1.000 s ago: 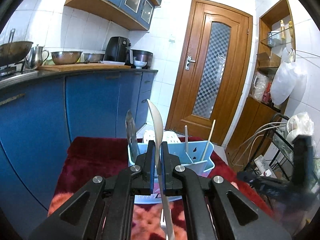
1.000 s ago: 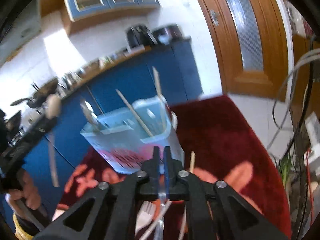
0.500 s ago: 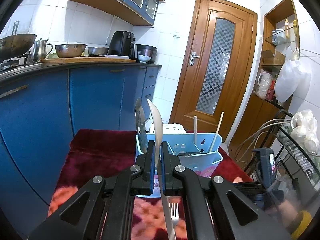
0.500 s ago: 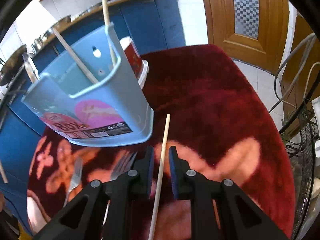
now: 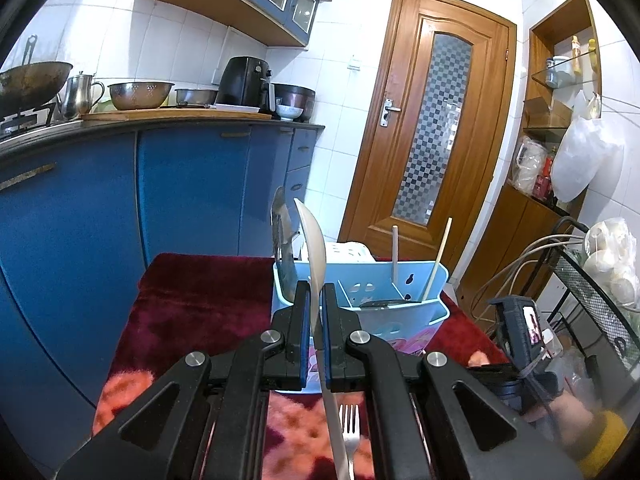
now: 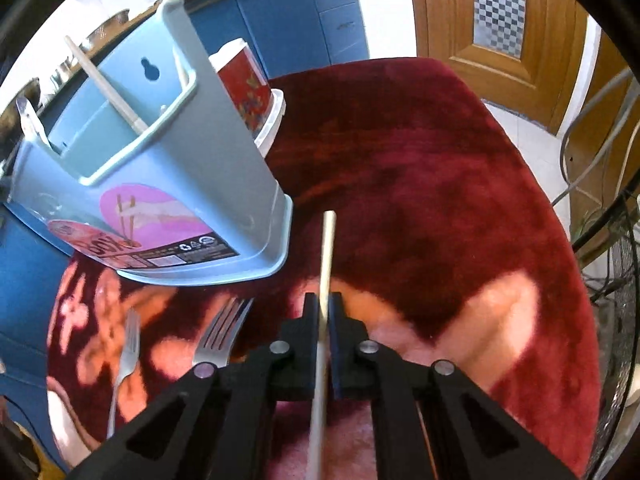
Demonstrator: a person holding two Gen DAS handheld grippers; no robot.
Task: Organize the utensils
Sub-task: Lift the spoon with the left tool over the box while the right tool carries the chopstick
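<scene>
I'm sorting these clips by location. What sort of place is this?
A home kitchen, most likely. A counter over blue cabinets carries a wok, a steel colander and an air fryer, and a blue utensil caddy stands on a red-covered table.

Both claws are matte black plastic, each a pair of angular linkage arms with triangular cut-outs and round silver screw heads at the pivots. The left claw (image 5: 316, 300) carries blue pads on the inner faces of its fingers; the right claw (image 6: 324, 300) looks the same build. At far right, a yellow cuff (image 5: 604, 436) covers the wrist.
</scene>
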